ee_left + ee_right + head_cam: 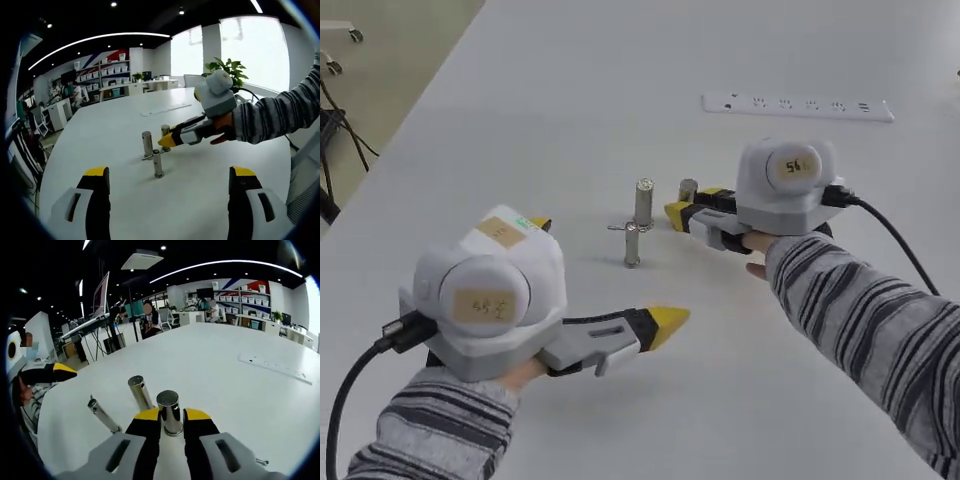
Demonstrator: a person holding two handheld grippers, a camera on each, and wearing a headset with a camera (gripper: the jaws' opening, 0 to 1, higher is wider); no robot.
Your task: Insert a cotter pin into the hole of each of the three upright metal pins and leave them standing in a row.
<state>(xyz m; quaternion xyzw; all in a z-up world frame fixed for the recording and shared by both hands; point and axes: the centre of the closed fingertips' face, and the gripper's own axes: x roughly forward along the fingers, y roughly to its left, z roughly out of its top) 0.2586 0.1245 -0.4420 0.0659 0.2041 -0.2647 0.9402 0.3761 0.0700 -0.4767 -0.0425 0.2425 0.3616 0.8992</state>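
Observation:
Three metal pins stand upright on the white table (570,90). My right gripper (682,208) has its yellow-tipped jaws pressed against both sides of the rear right pin (687,188) (169,410). Left of that one stands the tall pin (644,202) (139,391). The front pin (632,246) (158,163) has a thin cotter pin (618,228) sticking out sideways near its top. My left gripper (170,175) is open wide, low and a short way in front of the pins, and holds nothing. A small thin metal piece (260,461) lies on the table beside the right gripper.
A white power strip (798,105) lies at the far side of the table. The table's left edge (415,110) drops to the floor, where cables and a chair base stand. Desks, shelves and seated people fill the room behind.

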